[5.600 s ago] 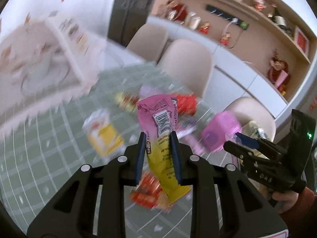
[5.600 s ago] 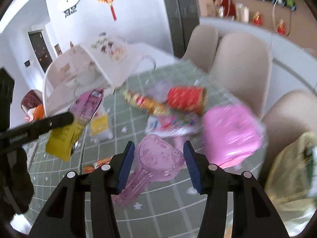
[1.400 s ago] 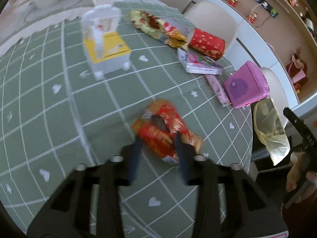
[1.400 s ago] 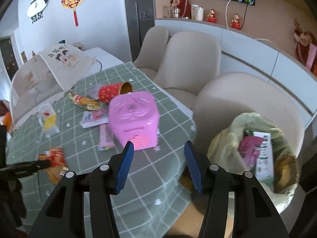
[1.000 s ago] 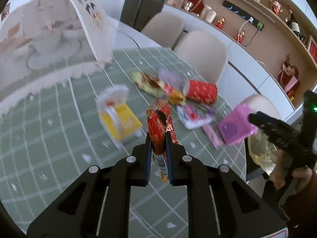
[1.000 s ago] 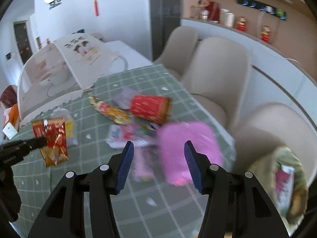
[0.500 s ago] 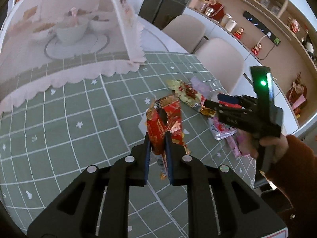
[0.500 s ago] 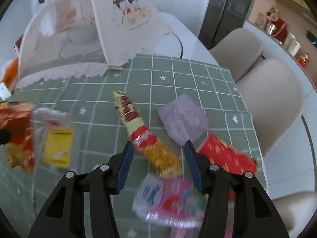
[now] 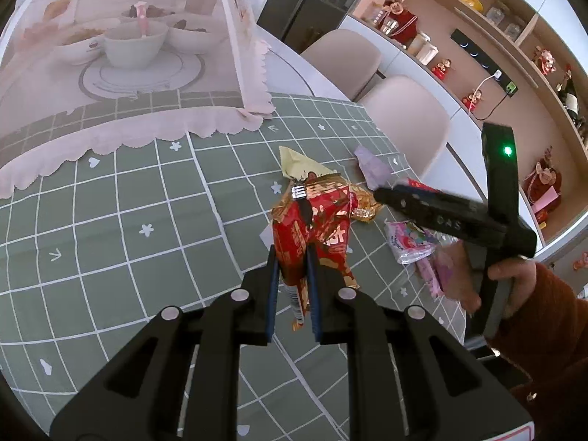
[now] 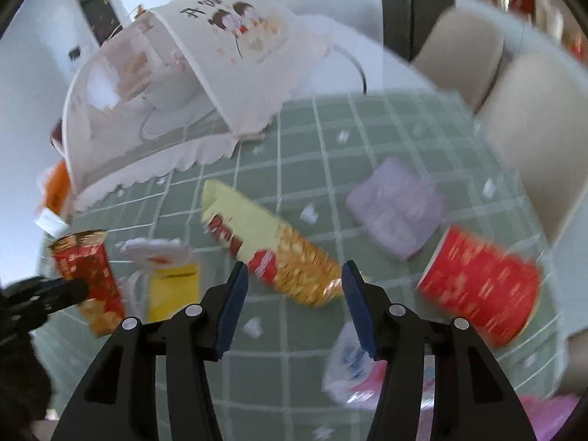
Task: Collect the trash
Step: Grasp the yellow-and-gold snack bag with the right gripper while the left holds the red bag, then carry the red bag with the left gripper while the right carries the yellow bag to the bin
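A: Left wrist view first. What's the claw doing?

B: Left gripper (image 9: 290, 268) is sitting narrow, pads pinching a red snack wrapper (image 9: 316, 231), which is standing up off the green checked tablecloth (image 9: 110, 220). Wrapper's top is reaching toward 12 o'clock from the jaws.

A: Anything around it?

B: At 3 o'clock the right gripper (image 9: 380, 195) is pointing in from the right, held by a hand (image 9: 474, 275) w/ a rust-coloured sleeve (image 9: 544, 330). Its tip is showing just beside the wrapper's upper edge; can't tell if they're touching. Behind the wrapper a yellow-and-gold snack bag (image 9: 297, 163) is lying at 12, a lilac packet (image 9: 373, 167) at 1, a pink-printed packet (image 9: 408, 242) at 3. A mesh food cover (image 9: 147, 55) is taking up 10 to 11 o'clock, bowls under it. Beige chairs (image 9: 400, 121) are standing past the table edge.

A: Right wrist view?

B: Blurry. Right gripper (image 10: 294, 305) is hanging wide, nothing btwn the pads. It's framing the gold end of the yellow-and-gold snack bag (image 10: 279, 250) lying on the cloth; not gripping it. Red paper cup (image 10: 481, 290) is lying on its side at 3, lilac packet (image 10: 398, 205) at 1, a yellow carton (image 10: 172, 290) at 9. Further out at 9 the left gripper (image 10: 70, 288) is holding the red snack wrapper (image 10: 88, 279) upright. Food cover (image 10: 176, 92) at 11.
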Tool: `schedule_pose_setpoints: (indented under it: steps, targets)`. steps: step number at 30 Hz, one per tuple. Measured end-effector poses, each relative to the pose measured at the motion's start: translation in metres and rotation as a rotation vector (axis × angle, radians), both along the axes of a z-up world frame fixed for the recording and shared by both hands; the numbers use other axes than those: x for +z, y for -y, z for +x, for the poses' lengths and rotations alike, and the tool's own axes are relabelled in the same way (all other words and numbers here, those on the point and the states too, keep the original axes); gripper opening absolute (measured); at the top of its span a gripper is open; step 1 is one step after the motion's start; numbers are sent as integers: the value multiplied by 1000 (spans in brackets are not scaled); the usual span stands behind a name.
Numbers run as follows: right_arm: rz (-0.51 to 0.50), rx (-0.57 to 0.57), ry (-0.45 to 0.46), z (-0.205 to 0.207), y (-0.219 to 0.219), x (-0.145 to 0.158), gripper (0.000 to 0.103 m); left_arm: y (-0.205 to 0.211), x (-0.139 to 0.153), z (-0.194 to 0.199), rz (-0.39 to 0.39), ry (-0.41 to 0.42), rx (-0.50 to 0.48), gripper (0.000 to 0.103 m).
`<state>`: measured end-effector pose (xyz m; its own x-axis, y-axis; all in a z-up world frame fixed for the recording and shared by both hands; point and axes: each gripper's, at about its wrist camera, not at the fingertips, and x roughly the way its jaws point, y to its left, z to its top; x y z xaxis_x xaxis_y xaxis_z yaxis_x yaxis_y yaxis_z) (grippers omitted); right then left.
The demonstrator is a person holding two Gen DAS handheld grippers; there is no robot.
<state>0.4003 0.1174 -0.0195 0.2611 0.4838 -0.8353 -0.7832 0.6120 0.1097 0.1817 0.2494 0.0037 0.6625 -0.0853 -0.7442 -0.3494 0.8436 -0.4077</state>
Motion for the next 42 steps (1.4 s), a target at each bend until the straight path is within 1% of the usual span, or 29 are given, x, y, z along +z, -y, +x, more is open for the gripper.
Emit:
schedule_pose_setpoints:
  steps: [1, 3, 6, 10, 12, 13, 15, 16, 17, 21, 24, 30, 33, 35, 38, 42]
  targets:
    - [-9, 23, 2, 2, -4, -1, 50, 0, -1, 1, -1, -3, -3, 13]
    - [5, 82, -20, 9, -17, -4, 50, 2, -3, 2, -4, -11, -13, 13]
    - [-4, 133, -19, 15, -34, -11, 50, 6, -7, 4, -3, -23, -36, 13]
    - [-71, 176, -86, 23, -47, -34, 50, 6, -9, 6, -10, -31, -41, 13]
    - [-63, 163, -130, 25, -43, -38, 49, 5, -9, 6, -14, -32, -40, 13]
    - [-53, 148, -144, 25, -40, -38, 46, 5, -9, 6, -15, -33, -40, 13]
    - [-40, 121, -176, 24, -32, -36, 34, 5, -10, 8, -11, -37, -45, 13]
    - [-34, 112, -188, 21, -27, -34, 32, 6, -11, 9, -8, -39, -50, 13]
    - [-28, 97, -186, 17, -21, -30, 25, 7, -11, 10, -4, -41, -55, 13]
    - [-9, 49, -112, -1, -1, -5, 19, 11, -4, 15, 9, -27, -73, 13]
    - [24, -29, -100, -6, 22, 15, 19, 16, 2, 18, 16, -15, -80, 13]
    - [49, -88, -51, -20, 62, 42, 19, 37, 18, 21, 44, 10, -120, 13]
    - [88, -133, -57, -26, 89, 51, 19, 52, 26, 24, 58, 19, -138, 13]
    - [118, -157, -57, -32, 108, 58, 19, 65, 36, 26, 73, 30, -153, 13]
    - [156, -188, -18, -45, 137, 72, 19, 83, 49, 29, 112, 48, -176, 13]
    - [203, -256, 38, -61, 186, 96, 19, 110, 73, 33, 161, 88, -207, 13]
